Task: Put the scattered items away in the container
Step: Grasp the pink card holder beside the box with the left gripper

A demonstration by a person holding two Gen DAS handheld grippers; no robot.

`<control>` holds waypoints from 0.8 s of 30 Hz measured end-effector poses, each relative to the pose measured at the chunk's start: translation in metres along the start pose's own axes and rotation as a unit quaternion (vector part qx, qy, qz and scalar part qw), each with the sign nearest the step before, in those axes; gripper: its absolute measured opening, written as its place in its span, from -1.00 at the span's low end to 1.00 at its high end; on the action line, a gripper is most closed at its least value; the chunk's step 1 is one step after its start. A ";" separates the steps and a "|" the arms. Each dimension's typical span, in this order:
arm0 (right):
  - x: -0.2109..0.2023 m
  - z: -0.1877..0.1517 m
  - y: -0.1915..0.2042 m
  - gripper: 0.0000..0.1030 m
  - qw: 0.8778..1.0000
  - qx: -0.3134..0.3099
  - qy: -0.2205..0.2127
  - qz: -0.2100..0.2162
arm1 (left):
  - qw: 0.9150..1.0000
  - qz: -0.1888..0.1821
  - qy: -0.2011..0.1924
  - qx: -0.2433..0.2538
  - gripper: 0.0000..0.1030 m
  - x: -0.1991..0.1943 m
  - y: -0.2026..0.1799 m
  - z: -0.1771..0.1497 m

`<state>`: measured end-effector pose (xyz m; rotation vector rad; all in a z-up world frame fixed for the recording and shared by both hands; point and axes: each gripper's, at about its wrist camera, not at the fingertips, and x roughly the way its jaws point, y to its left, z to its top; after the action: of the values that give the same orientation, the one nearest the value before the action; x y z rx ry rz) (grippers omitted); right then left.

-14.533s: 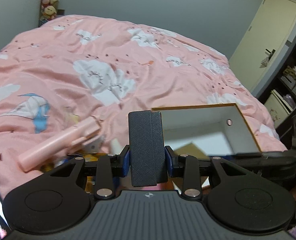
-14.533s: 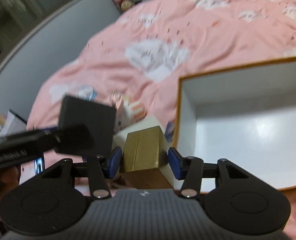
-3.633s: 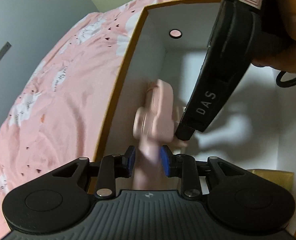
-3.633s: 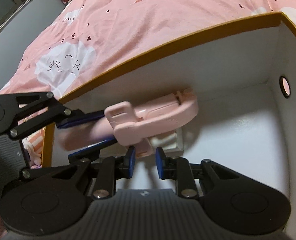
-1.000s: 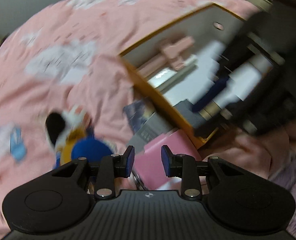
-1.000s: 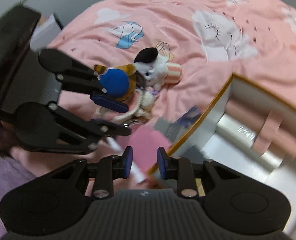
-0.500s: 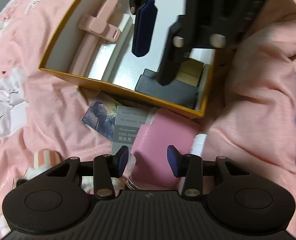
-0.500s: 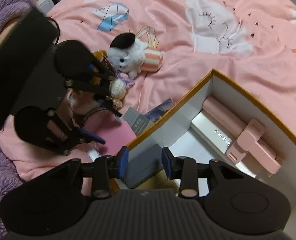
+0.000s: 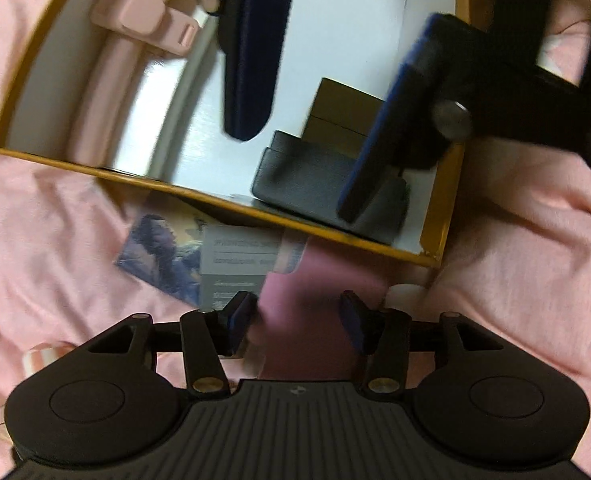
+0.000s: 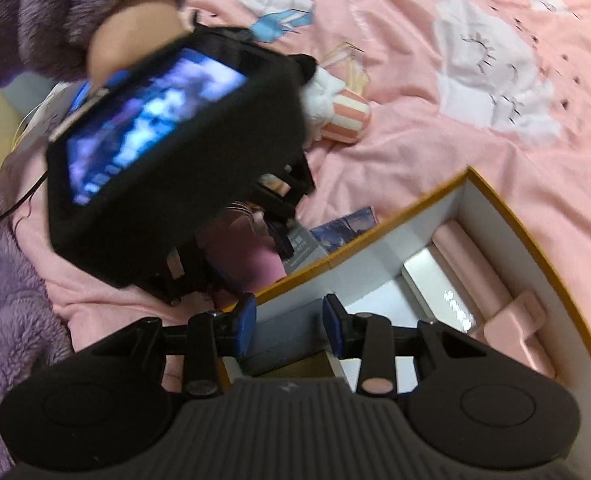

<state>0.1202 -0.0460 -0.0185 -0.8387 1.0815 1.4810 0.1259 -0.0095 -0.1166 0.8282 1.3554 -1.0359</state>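
L tongs [image 9: 295, 318]: released, straddling pink pouch [image 9: 315, 280] on bed.
R tongs [image 10: 289, 330]: released, over box [image 10: 507, 216] w/ black case [image 9: 315, 182].

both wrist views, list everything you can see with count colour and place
container: 1, orange rim, white inside, on the bed
pink tool: 1, pale pink, in the container along its far wall
silver box: 1, shiny silver, in the container beside the pink tool
dark case: 1, dark grey, in the container's near corner
gold box: 1, gold-brown, in the container behind the dark case
pink pouch: 1, pink, on the bed outside the container
cards: 2, one blue-purple picture, one grey, beside the pink pouch
plush toy: 1, white with striped base, on the bedspread
bedspread: 1, pink with white clouds
left gripper: open, over the pink pouch
right gripper: open, over the container
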 end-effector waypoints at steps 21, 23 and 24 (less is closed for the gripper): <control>0.010 0.031 0.003 -0.22 0.988 -0.150 0.019 0.018 | 0.998 -0.052 -0.026 -0.019 -0.34 -0.024 0.002 -0.037; 0.012 0.033 0.005 -0.22 0.988 -0.153 0.022 0.014 | 0.998 -0.060 -0.018 -0.020 -0.34 -0.022 0.004 -0.035; 0.012 0.035 0.005 -0.22 0.988 -0.154 0.023 0.013 | 0.998 -0.063 -0.014 -0.020 -0.34 -0.020 0.005 -0.035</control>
<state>0.1147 -0.0094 -0.0172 -1.0817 0.9114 1.6838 0.1194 0.0265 -0.0995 0.7028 1.4151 -1.1109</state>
